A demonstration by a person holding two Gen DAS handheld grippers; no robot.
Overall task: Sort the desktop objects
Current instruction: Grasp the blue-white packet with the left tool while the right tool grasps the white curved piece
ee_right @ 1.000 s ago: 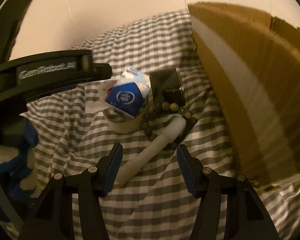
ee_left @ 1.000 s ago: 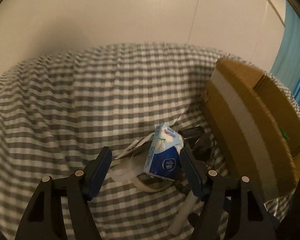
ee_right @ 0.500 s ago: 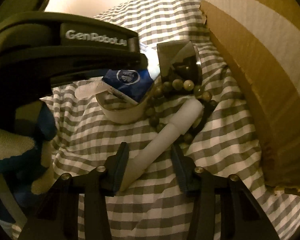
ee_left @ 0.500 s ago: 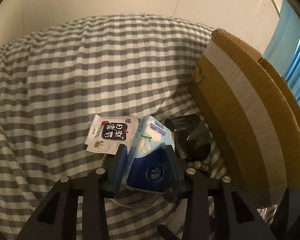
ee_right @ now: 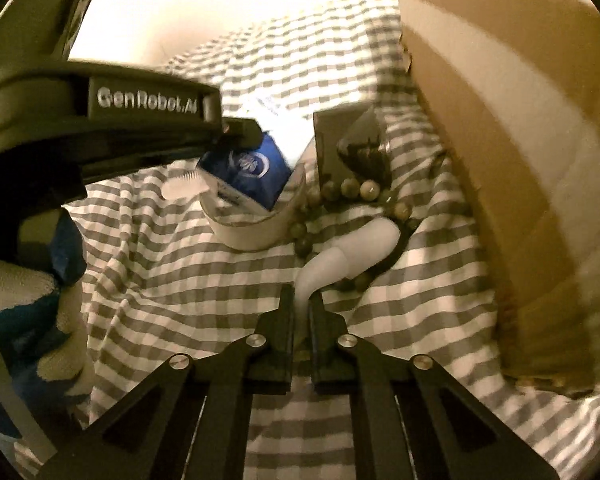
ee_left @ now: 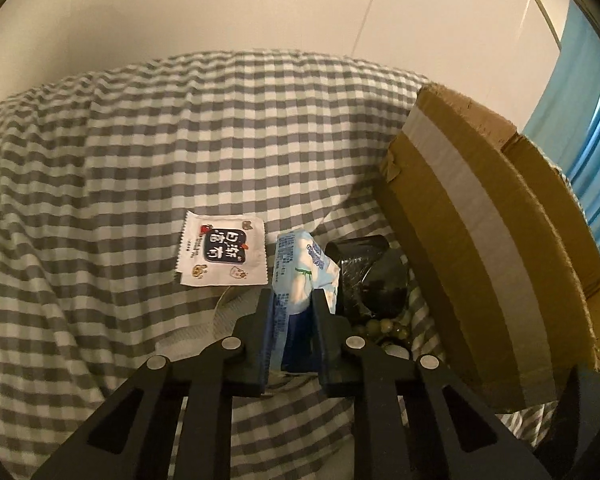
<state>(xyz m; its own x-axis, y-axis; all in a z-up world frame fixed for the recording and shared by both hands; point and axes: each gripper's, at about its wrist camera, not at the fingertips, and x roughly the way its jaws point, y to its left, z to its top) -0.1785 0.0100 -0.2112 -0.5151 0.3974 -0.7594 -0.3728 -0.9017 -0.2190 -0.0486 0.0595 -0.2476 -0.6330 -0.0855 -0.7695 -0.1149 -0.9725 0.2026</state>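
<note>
Your left gripper point(ee_left: 291, 304) has just closed on the tissue pack point(ee_left: 300, 276); your right gripper point(ee_right: 300, 312) pinches the white tube point(ee_right: 352, 248) beside the cardboard box point(ee_right: 500, 128).

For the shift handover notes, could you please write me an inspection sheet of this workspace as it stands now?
Surface: grey-and-white checked cloth, wrinkled.
Job's things: blue tissue pack over a tape roll; white toothbrush lying on a bead bracelet; white sachet flat on the cloth; dark shiny packet.
Clutter: nothing seen.
Grippers: left gripper has just been closing, pads on the tissue pack; right gripper shut on the toothbrush handle.
Cables: nothing seen.
Surroundings: taped cardboard box at right, pale wall, blue curtain; gloved hand on the left gripper.
</note>
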